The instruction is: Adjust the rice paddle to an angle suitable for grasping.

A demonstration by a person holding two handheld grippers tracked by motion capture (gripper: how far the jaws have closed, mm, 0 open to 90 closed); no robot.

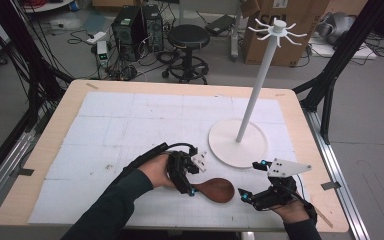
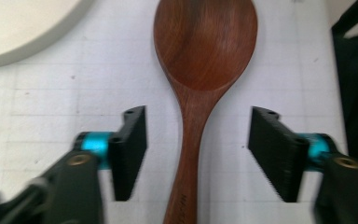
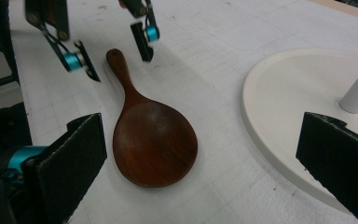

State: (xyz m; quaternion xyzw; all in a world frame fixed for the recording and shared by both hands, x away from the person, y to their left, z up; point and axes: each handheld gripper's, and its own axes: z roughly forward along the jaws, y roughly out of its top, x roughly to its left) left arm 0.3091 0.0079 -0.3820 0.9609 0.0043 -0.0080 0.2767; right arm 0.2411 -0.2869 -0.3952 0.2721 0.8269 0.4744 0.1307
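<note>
**A:** Where was the wooden spoon (image 1: 218,190) at that point?

**B:** Flat on the white gridded mat (image 1: 130,125), near edge of the table (image 1: 40,165), between my two grippers and just near-left of the white stand's round base (image 1: 240,145). Bowl pointed right, handle left.

**A:** Left gripper (image 2: 196,149) state?

**B:** Released. Jaws stood apart either side of the handle, pads clear of the wood, daylight on both sides. I'd judge the spoon lay on the mat under its own weight, nothing gripping it. Straddling the handle like that kept it lined up for a pinch at the neck.

**A:** Right gripper (image 3: 200,172)?

**B:** Also spread wide, nothing between the pads. It sat near-right of the bowl, aimed across the spoon toward the left one. Read it as parked.

**A:** Anything you couldn't see?

**B:** Handle end was cut off at the bottom of the left gripper view and covered by that gripper from the high view. Some stamped mark on the handle, too blurred to read. Stand's pole (image 1: 257,80) had hooks on top; the right gripper view caught just its foot.
</note>
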